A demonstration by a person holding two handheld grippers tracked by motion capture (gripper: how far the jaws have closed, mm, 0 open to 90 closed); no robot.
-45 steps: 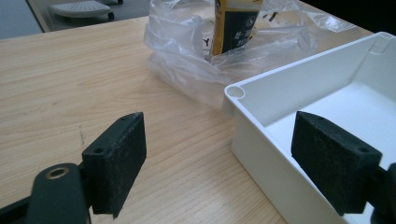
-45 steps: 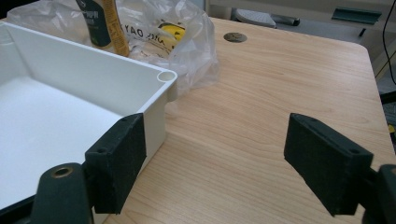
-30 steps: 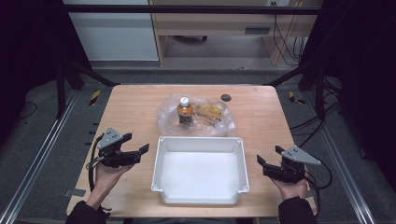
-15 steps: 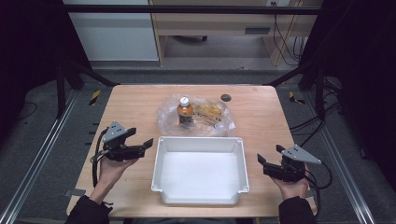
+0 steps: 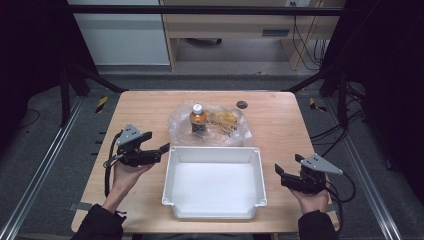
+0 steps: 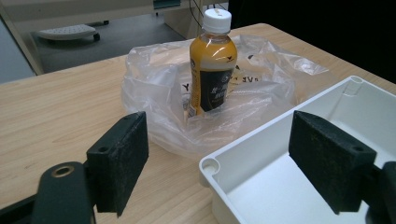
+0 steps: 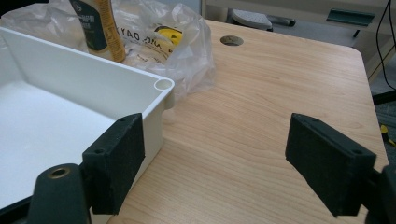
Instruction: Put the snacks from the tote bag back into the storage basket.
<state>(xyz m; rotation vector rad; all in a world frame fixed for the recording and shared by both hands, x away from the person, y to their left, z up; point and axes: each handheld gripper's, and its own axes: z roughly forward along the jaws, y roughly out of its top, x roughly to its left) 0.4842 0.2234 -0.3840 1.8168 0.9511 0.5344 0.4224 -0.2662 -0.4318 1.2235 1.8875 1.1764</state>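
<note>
**Bottle stands just past the bin, nearer my left tongs**

The bottle (image 5: pixel 198 119) stands upright in a crumpled clear bag (image 5: pixel 210 125) just behind the far wall of the white bin (image 5: pixel 214 153), toward that wall's left half. Its long axis is vertical, white cap on top. My left tongs (image 5: pixel 164 148) are held beside the bin's far-left corner, jaws wide apart and holding nothing; in the left gripper view the bottle (image 6: pixel 212 65) sits between the two pads, ahead of them, beyond the bin's corner (image 6: pixel 212 166). My right tongs (image 5: pixel 278 172) hover beside the bin's right wall near its front end, also spread apart and holding nothing, well away from the bottle.

I judge the left hand the nearer one: the bottle lies forward and slightly inward from it. A level reach over the bag's edge should bring the pads to the label, though the loose plastic could snag.
</note>
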